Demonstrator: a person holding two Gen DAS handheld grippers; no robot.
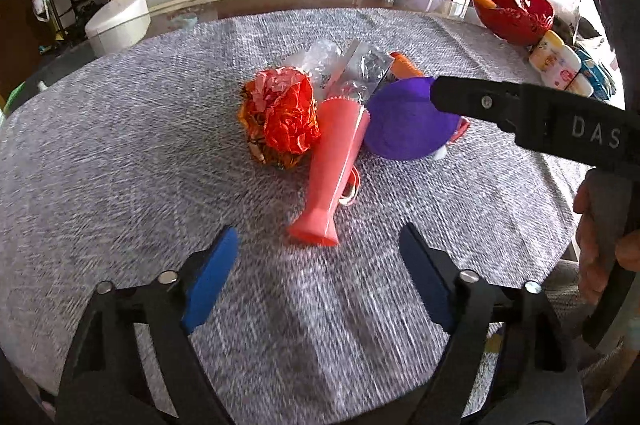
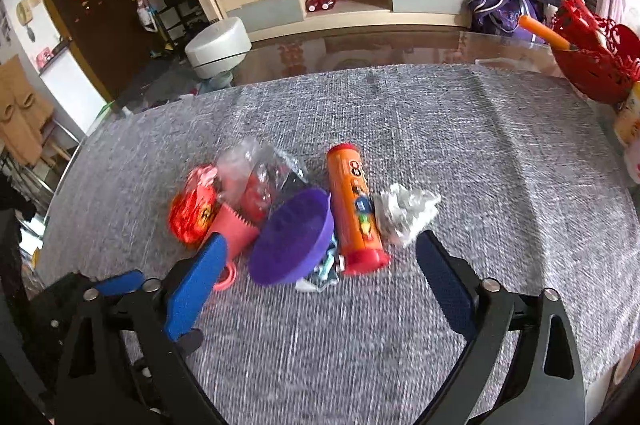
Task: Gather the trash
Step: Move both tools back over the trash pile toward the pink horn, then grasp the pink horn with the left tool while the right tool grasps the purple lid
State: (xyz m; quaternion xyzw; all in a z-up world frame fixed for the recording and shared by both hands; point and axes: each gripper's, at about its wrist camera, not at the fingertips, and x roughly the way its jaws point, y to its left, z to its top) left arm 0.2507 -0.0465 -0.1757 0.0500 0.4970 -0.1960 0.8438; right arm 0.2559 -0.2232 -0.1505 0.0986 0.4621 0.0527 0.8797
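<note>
We see the trash heap mid-table on the grey cloth [image 2: 400, 113], pink vase [image 1: 336, 165] lying left of the purple bowl [image 2: 292, 237], orange tube [image 2: 354, 209] and crumpled white paper [image 2: 404, 211] right of it, our left gripper [image 1: 318, 281] and right gripper [image 2: 320, 289] both released, empty, near side of the heap.

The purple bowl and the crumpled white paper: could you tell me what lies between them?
The orange tube lies between the purple bowl and white paper, in the right wrist view.
</note>
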